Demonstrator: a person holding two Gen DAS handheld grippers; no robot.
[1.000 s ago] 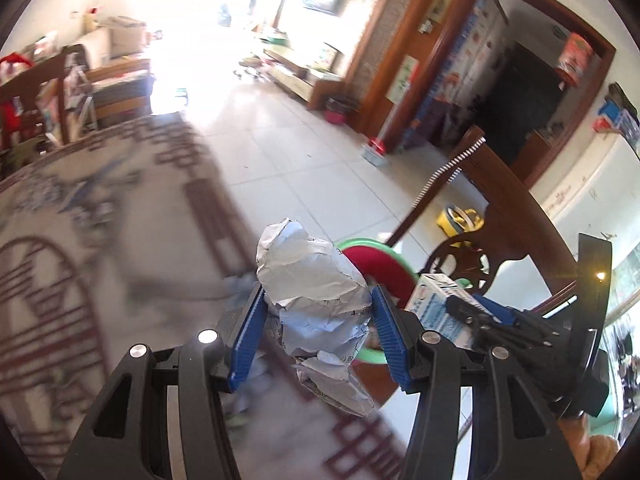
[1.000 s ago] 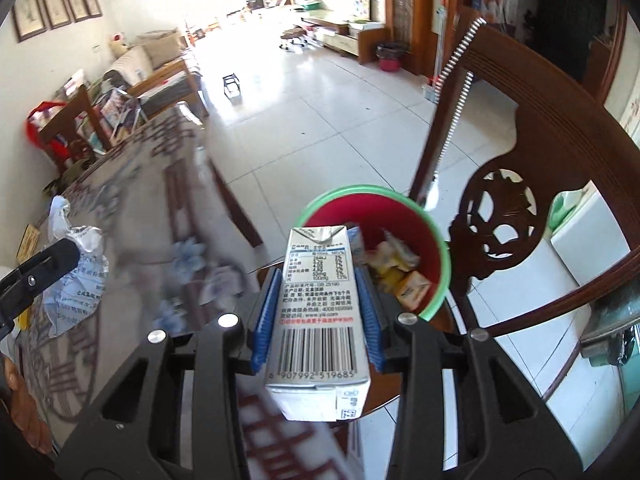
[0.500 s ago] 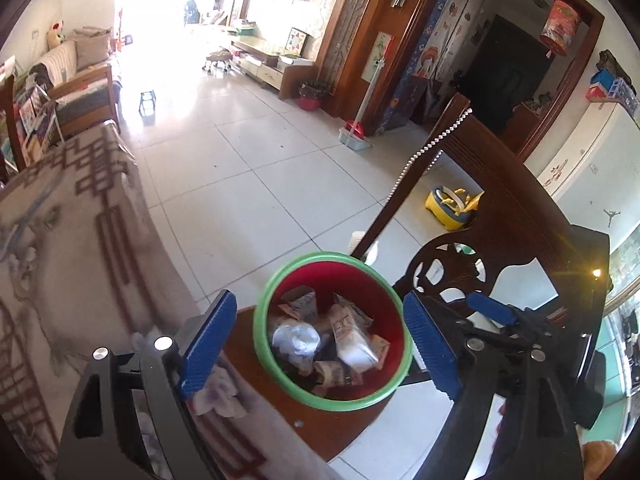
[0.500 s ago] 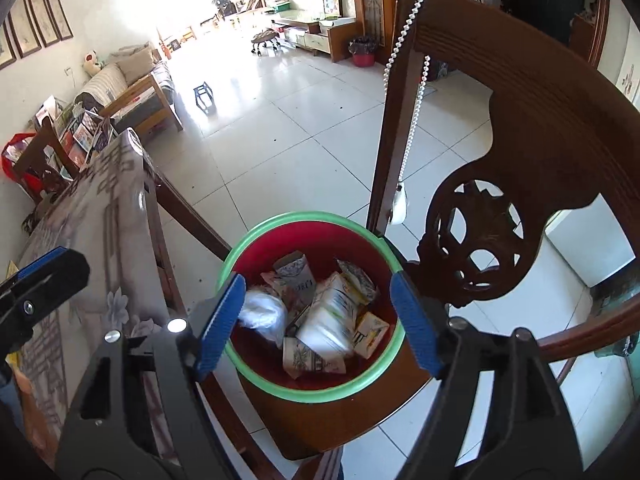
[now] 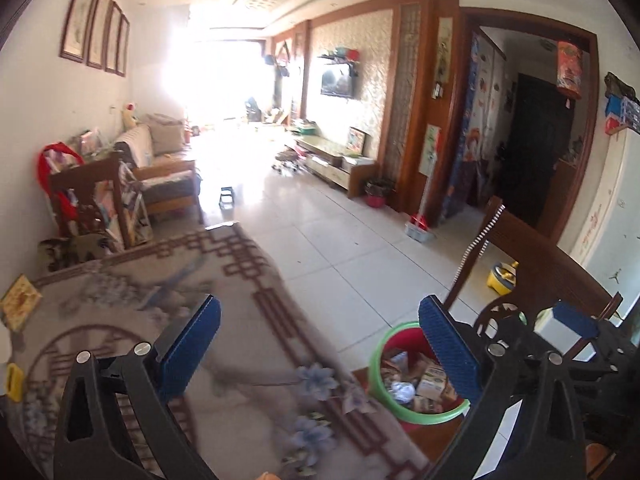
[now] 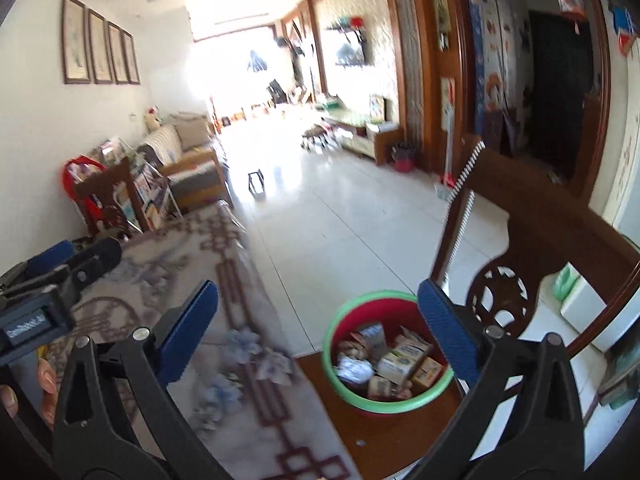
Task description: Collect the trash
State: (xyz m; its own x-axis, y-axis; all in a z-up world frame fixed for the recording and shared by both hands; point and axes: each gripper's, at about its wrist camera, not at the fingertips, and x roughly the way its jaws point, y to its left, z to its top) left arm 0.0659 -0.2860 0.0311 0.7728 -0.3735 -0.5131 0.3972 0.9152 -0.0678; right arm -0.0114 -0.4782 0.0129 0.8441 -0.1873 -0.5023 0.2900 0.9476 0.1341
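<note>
Red plastic trash bin with a green rim sits on a dark wooden chair seat, filled with small cartons and crumpled wrappers

Both grippers are empty: the left gripper has its blue-padded fingers spread wide above the patterned grey-and-maroon cloth on the worktop; the right gripper is equally wide, its right finger beside the bin's rim

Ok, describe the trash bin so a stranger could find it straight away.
Start at the dark carved wooden chair beside the table with the patterned cloth. On its seat stands the bin: a round red bucket with a bright green rim, holding cartons and wrappers. Nothing else nearby is red and green.
</note>
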